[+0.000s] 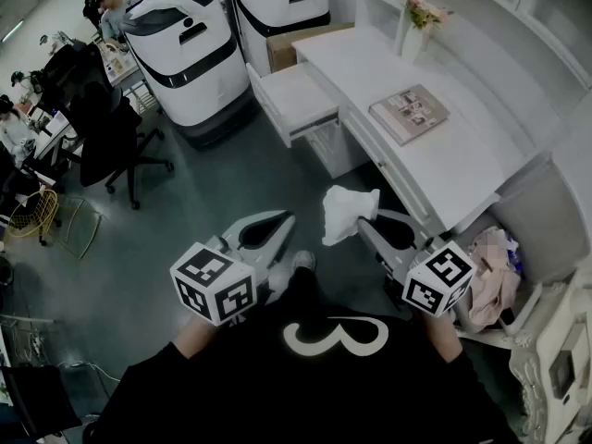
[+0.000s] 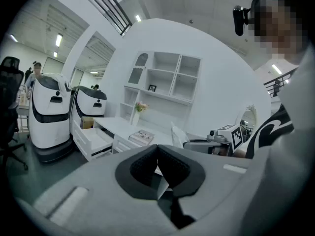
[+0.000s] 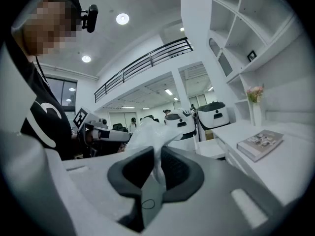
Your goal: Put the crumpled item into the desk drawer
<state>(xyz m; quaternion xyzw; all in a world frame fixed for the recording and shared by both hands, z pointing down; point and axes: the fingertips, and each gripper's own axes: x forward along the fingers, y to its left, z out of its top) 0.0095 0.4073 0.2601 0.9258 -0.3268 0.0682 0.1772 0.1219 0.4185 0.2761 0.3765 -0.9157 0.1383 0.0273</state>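
The left claw [image 1: 266,232] is held clenched, with nothing between its jaws. Beyond it, the desk drawer [image 1: 294,100] is seen pulled open. Well apart from that drawer, the crumpled white paper [image 1: 344,213] is gripped in the right claw [image 1: 372,220], just beside the white surface [image 1: 444,169] on which a book [image 1: 409,114] is laid.

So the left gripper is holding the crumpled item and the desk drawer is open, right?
Not quite: the right gripper holds the crumpled item, pinched between its jaws, as the right gripper view shows. The left gripper is shut with nothing in it. The drawer is open.
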